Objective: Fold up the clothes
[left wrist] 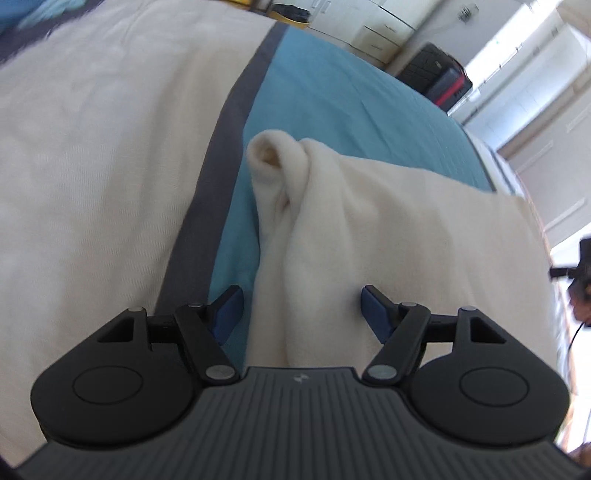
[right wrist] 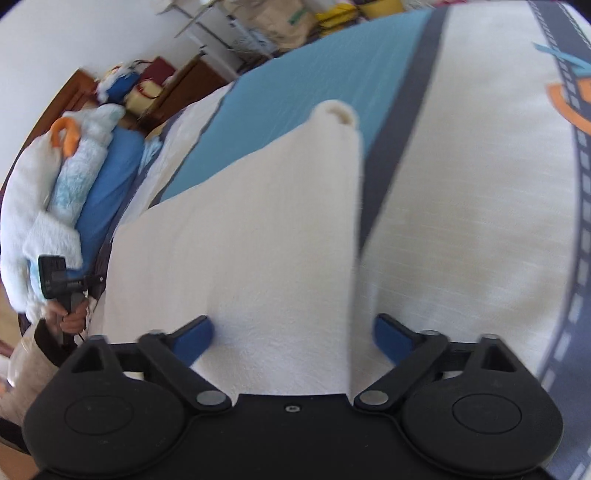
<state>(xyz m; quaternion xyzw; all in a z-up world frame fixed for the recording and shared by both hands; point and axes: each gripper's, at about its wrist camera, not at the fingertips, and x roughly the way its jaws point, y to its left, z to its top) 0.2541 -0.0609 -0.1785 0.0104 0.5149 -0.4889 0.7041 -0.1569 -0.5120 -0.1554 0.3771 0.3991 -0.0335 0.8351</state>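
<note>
A cream fleece garment (left wrist: pixel 388 236) lies on the bed, with a rolled sleeve end (left wrist: pixel 266 155) pointing away. My left gripper (left wrist: pixel 302 314) is open, its blue pads either side of a bunched fold of the garment. In the right wrist view the same cream garment (right wrist: pixel 266 236) spreads flat with its sleeve cuff (right wrist: pixel 338 112) at the far end. My right gripper (right wrist: pixel 293 339) is open and straddles the garment's near right edge. Whether the pads touch the cloth I cannot tell.
The bed has a white cover (left wrist: pixel 103 155), a dark stripe (left wrist: pixel 225 140) and a teal panel (left wrist: pixel 332 96). Plush toys and pillows (right wrist: pixel 66 177) lie at the bed's left. A suitcase (left wrist: pixel 439 77) and drawers (left wrist: pixel 369 29) stand beyond. The other gripper (right wrist: pixel 55 277) shows at left.
</note>
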